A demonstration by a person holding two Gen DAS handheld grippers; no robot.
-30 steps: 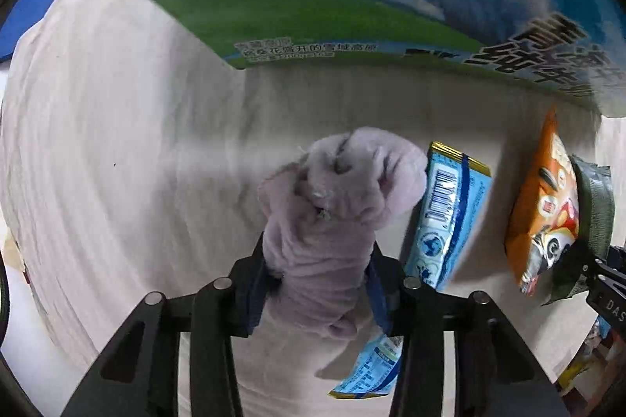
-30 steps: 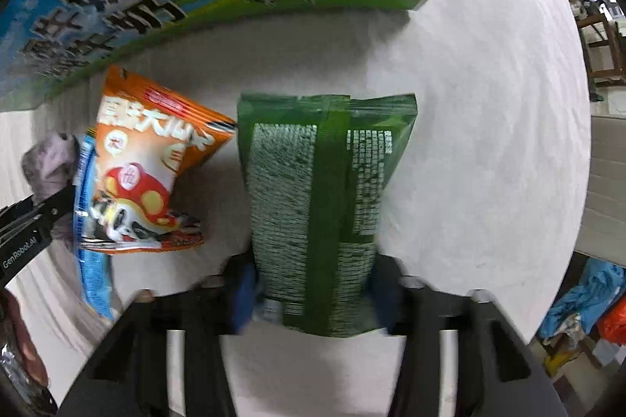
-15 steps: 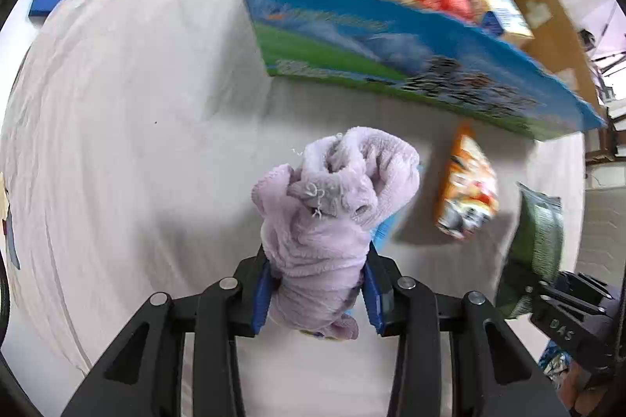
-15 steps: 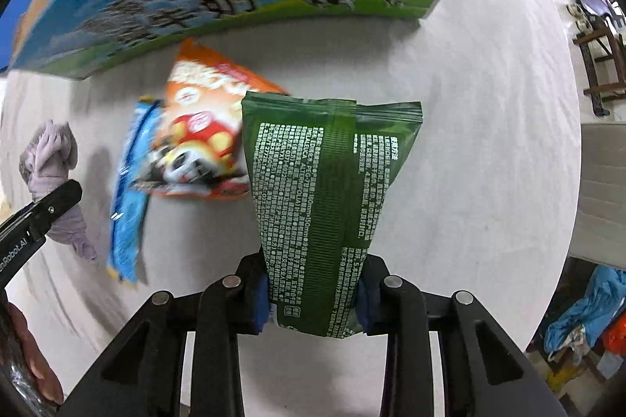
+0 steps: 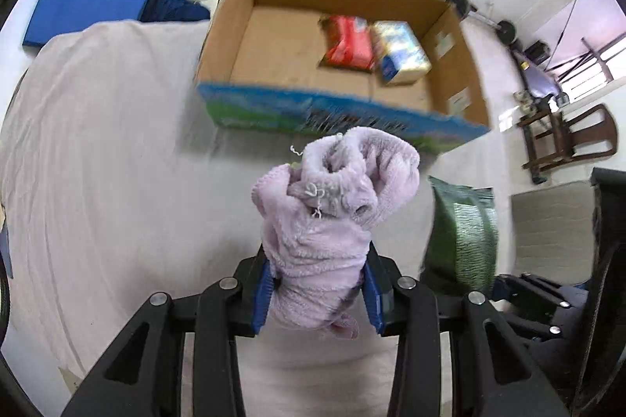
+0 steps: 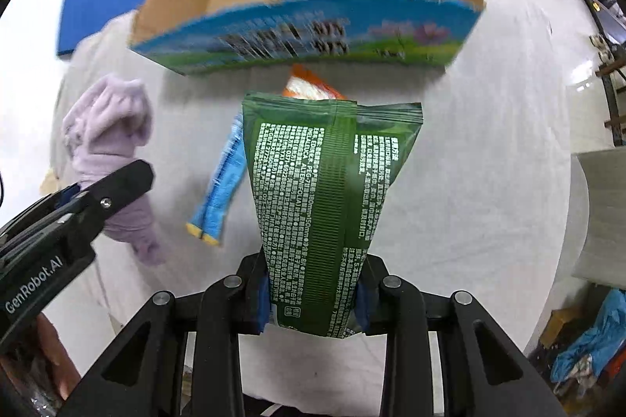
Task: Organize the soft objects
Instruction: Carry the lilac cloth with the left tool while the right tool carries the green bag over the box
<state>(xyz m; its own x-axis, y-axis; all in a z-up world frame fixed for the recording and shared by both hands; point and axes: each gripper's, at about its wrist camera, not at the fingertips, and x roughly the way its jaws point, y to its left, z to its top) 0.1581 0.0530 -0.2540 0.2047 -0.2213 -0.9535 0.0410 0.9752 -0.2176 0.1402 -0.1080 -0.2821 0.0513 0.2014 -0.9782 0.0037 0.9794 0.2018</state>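
Carry both loads toward the cardboard box (image 5: 274, 37) at 12 o'clock, left tool (image 5: 317, 289) clamped on lilac plush (image 5: 328, 221), right tool (image 6: 313, 293) pinching green pouch (image 6: 324, 190), clearing the near wall

The left gripper (image 5: 317, 293) is clamped, its blue-padded fingers (image 5: 261, 293) pressing in on both sides of a lilac fleece bundle (image 5: 332, 205) that stands up from between them. The right gripper (image 6: 315, 297) is likewise clamped on the lower end of an upright green packet (image 6: 324, 190). Both are raised side by side, left gripper visible at the right camera's left edge.
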